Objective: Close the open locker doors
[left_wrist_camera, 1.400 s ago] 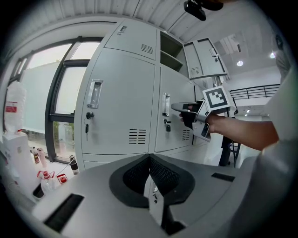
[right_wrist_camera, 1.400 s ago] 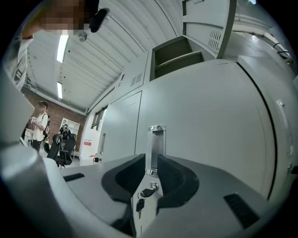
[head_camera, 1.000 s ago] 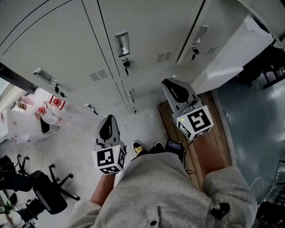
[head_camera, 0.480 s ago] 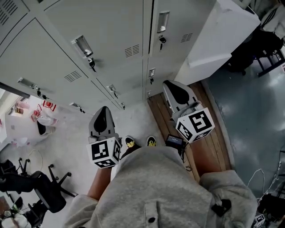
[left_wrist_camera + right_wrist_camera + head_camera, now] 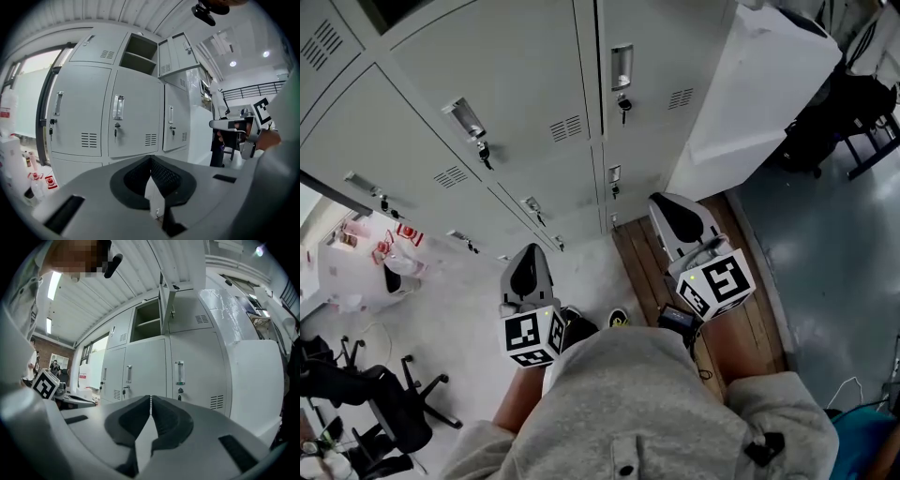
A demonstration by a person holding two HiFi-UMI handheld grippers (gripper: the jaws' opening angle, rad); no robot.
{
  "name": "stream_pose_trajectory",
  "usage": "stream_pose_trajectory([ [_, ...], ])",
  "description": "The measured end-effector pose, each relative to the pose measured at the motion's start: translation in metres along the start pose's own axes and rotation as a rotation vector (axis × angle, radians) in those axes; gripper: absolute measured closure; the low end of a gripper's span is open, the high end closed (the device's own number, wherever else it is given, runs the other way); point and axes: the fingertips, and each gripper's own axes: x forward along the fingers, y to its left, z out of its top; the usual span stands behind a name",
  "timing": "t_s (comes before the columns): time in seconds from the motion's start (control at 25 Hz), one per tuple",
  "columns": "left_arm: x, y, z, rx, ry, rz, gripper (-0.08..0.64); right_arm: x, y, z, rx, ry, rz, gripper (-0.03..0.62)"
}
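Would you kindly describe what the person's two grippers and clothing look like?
The left gripper and right gripper are smooth light-grey shells with black ribbed pads. Each carries a white cube with black square markers. A thin dark cable trails below the right one. The person wears a light-grey sweatshirt.

A wooden platform lies on the floor beside a tall white wrapped block. A black office chair stands lower left, near what may be red-labelled bottles.
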Motion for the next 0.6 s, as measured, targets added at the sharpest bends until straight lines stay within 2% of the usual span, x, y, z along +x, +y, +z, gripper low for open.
stream_pose_trajectory([
  [0.28,0.001,-0.012,-0.006,0.016,0.016,-0.002,0.554,0.0,-0.021,0.031,-0.006,-0.077,0.016,0.557],
  [0.44,0.0,-0.011,-0.006,0.016,0.015,0.002,0.554,0.006,-0.027,0.076,-0.08,-0.168,0.032,0.557],
  [0.6,-0.001,-0.008,-0.005,0.017,0.014,0.006,0.554,0.006,-0.044,0.135,-0.096,-0.279,0.058,0.557],
])
